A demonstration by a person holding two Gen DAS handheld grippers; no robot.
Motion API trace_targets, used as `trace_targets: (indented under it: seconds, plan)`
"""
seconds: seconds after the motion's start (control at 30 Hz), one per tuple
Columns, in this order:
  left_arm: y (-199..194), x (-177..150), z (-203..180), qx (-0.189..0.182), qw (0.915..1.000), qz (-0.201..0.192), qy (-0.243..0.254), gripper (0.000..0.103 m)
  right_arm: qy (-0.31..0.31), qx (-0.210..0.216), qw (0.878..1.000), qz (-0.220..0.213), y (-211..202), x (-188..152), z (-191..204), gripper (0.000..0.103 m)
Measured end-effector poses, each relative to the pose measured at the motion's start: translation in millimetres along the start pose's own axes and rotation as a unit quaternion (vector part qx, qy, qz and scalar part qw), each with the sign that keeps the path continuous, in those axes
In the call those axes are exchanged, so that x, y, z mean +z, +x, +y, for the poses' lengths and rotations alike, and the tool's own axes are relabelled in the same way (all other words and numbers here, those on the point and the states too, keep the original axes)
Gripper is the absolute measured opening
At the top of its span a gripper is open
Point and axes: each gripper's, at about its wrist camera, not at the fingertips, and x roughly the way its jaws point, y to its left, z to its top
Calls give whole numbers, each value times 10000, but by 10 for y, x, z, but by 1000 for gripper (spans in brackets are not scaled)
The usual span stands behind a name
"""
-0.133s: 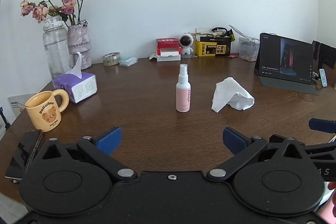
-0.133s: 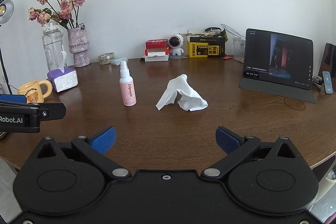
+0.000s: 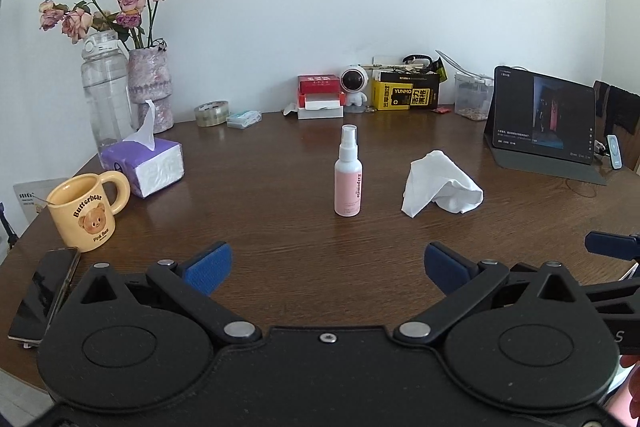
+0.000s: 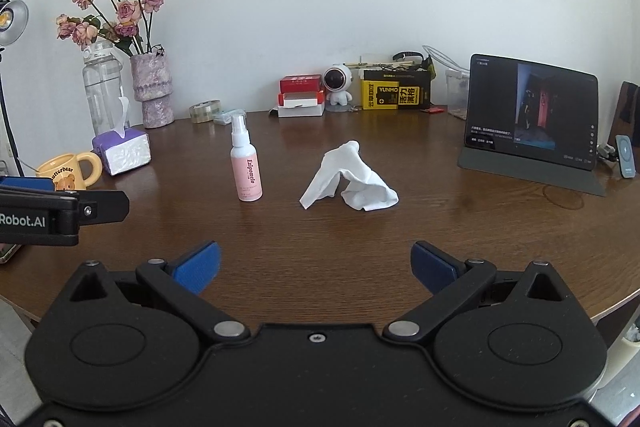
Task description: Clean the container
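Observation:
A pink spray bottle [image 3: 349, 173] [image 4: 245, 159] with a white nozzle stands upright mid-table. To its right lies a crumpled white tissue [image 3: 439, 184] [image 4: 349, 178]. A yellow bear mug [image 3: 86, 212] [image 4: 69, 172] sits at the left, by a purple tissue box [image 3: 144, 165] [image 4: 122, 149]. My left gripper [image 3: 326, 269] hovers open over the near table edge, well short of the bottle, nothing between its blue pads. My right gripper [image 4: 316, 265] is open too, in line with the tissue but far from it. The left gripper's side shows at the left edge of the right wrist view.
A dark phone [image 3: 42, 297] lies near the left edge beside the mug. Vase of roses [image 3: 150, 89] and a clear water bottle [image 3: 105, 95] stand back left. Boxes, a small astronaut figure [image 3: 354, 87] and tape line the wall. A propped tablet [image 3: 544, 121] stands right.

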Motion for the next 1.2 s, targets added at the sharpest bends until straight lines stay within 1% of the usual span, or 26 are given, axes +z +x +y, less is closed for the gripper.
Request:
trace_targets:
  seconds: [0.13,0.2,0.23,0.3,0.6,0.77,0.87,1.2]
  plan:
    - [38,8,-71,45,10000,65,4,103,-82,80,9999,55,45,10,34,103]
    - [36,2,23,-47,9999,80,-42,103,-71,109,9998,142,100,35,64,103]
    - [18,-3,96,-102,9999,71,-62,103,-6,137,9998,141,97,43,46,103]
    - [48,-8,108,-123,9999,88,-44,103,53,151,9998,95,83,10,33,103]
    - [179,30,87,-246,9996,130,-82,103,106,-8,9997,205,186,-3,-22,103]
    - [217,51,84,-288,9995,90,-81,103,108,-19,9998,179,227,-9,-38,103]
    - [228,34,96,-277,9995,69,-162,103,131,8,9998,168,244,-16,-57,103]
    - [272,-32,84,-319,9993,137,-164,103,198,83,9994,267,301,-61,-94,103]
